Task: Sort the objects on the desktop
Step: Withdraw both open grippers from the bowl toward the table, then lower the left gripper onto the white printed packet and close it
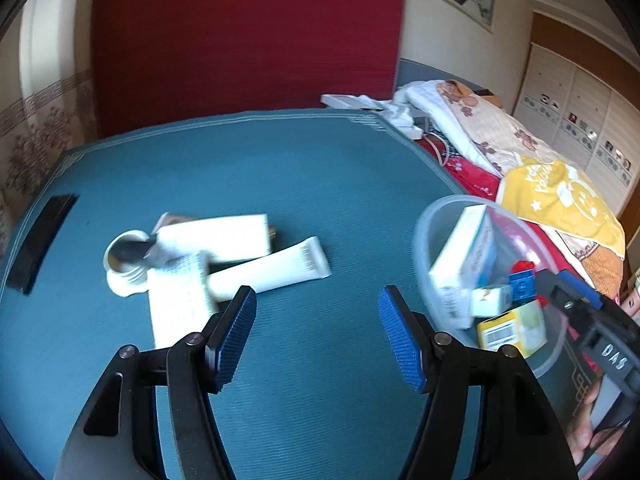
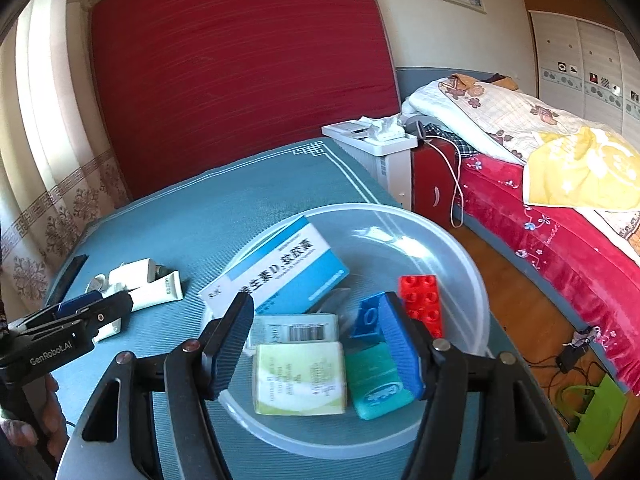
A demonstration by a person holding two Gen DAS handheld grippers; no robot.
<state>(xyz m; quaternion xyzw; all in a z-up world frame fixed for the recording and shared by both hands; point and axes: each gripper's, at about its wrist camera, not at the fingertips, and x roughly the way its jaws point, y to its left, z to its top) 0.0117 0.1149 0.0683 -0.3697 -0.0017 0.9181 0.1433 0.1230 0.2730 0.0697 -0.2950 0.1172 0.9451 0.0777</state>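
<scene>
Teal mat-covered table (image 2: 168, 220), white border line along its edges, w/ loose items at one side and a bowl at the other.

Left wrist view: black flat strip (image 1: 42, 240) at 9 o'clock near the mat edge; cluster just right of it: white jar (image 1: 126, 270) w/ something metallic over its mouth, white box (image 1: 224, 236), white tube (image 1: 272, 268) lying flat, printed white box (image 1: 180, 300) at 7 o'clock of the tube, all touching or overlapping (blurred, can't tell exact stacking). Clear plastic bowl (image 2: 460, 264) sits at 3 o'clock on the mat, well apart from the cluster, near the table's corner. Centre of the mat is plain teal.
</scene>
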